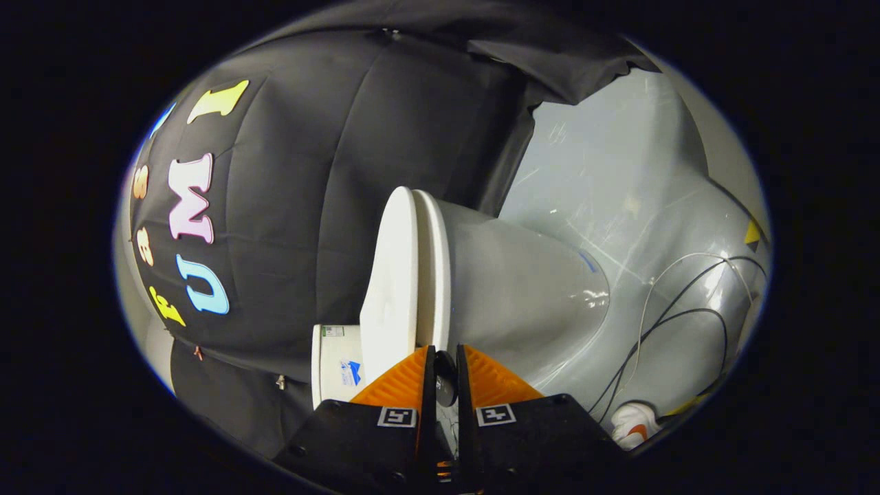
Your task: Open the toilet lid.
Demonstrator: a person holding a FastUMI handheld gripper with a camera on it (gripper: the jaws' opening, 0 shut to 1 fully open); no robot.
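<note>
On the far left hangs the black booth wall (295, 206). Right of it, near the fingers, the white tank (337, 368) of the toilet shows, rolled sideways because the camera is turned on its side. Next comes the toilet lid (392, 275), a flat white slab whose edge runs away from the fingers, lying against the seat (434, 275) with a thin seam between them; it looks closed, or close to it. The grey bowl (522, 295) swells to the right of the seat.

The gripper (445, 368) sits at the near end of that seam. Its fingers are drawn almost together, a narrow gap left between them with something dark in it that I cannot identify. Whether they pinch the lid's rim cannot be told; the left finger lines up with the lid, the right with the seat.

The risk, as I judge it: if the fingers straddle both lid and seat, the seat lifts too. A shallow hold on a smooth rim could slip, and the lid would drop back.

Further right, cables (677, 323) trail over the grey floor (619, 179), and a shoe (636, 423) rests near the fingers.
</note>
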